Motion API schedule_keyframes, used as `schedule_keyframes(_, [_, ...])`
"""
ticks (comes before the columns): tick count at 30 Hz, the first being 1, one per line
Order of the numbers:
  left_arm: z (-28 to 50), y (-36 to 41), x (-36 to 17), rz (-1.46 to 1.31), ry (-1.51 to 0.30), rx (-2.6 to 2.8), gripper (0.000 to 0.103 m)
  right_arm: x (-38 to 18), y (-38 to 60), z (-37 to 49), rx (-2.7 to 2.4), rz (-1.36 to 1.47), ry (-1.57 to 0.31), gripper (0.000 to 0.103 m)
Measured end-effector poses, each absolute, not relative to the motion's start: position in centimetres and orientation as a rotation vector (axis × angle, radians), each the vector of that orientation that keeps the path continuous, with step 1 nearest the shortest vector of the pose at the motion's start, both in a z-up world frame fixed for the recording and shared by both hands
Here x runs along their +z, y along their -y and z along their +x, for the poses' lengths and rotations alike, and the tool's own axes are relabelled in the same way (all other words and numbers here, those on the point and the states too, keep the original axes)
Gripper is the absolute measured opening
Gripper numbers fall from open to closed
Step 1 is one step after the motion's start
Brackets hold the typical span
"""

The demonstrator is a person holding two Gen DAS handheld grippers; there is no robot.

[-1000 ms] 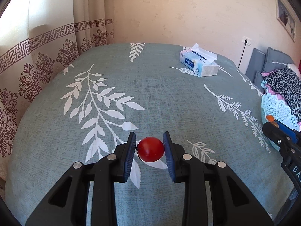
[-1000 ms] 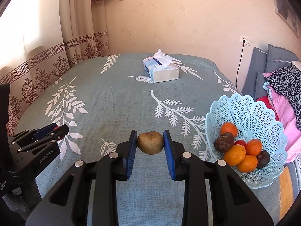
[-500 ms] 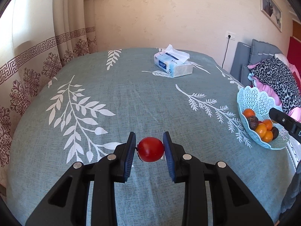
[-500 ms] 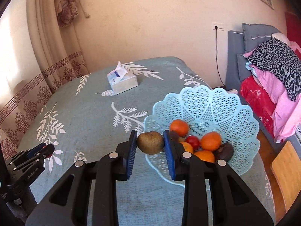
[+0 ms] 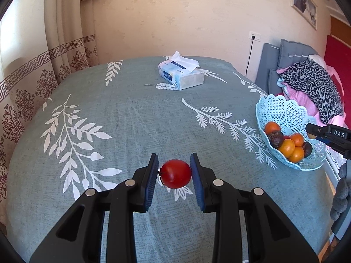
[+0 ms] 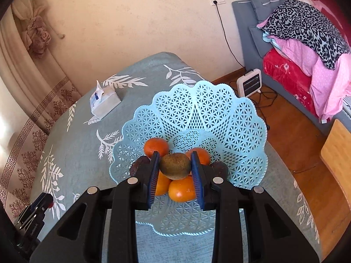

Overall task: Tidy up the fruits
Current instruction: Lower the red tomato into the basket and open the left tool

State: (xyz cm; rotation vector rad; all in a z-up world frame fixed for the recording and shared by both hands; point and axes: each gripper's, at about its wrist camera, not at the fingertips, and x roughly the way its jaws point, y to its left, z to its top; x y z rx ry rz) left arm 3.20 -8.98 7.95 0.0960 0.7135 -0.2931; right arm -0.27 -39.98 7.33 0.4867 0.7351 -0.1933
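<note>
Right gripper [image 6: 174, 171], jaws clamping a kiwi [image 6: 174, 166], tilts over the basket [image 6: 241, 131]; left gripper [image 5: 174, 174] clamps a tomato [image 5: 175, 173].

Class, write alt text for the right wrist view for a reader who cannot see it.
The right tongs grip a brown oval kiwi above a pale blue lattice plastic basket holding orange mandarins and dark fruit, on a teal leaf-print tablecloth.
</note>
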Motion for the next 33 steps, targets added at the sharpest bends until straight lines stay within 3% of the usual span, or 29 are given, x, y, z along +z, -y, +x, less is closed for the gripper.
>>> schedule_keyframes(7, [3.0,10.5,8.2,0.114,-0.713,-0.323,0.030,6.6,40.6,0.1,-0.200,0.512,-0.758,0.030])
schedule_keyframes(11, [2.9,11.5,8.5,0.122,-0.716,-0.344,0.030,7.0,41.0,-0.2,-0.203,0.530,-0.743,0.045])
schedule_keyframes(19, [2.7,14.0,9.3,0.144,-0.702,-0.396,0.030,8.5,41.9,-1.3,-0.217,0.557,-0.692,0.046])
schedule_keyframes(22, [2.8,15.4,9.7,0.155,-0.693,-0.425,0.030,9.0,42.2,-1.8,-0.228,0.560,-0.669,0.057])
schedule_keyframes(33, [3.8,22.1,9.8,0.165,-0.680,-0.596,0.030,11.1,42.7,-3.3,-0.331,0.484,-0.586,0.059])
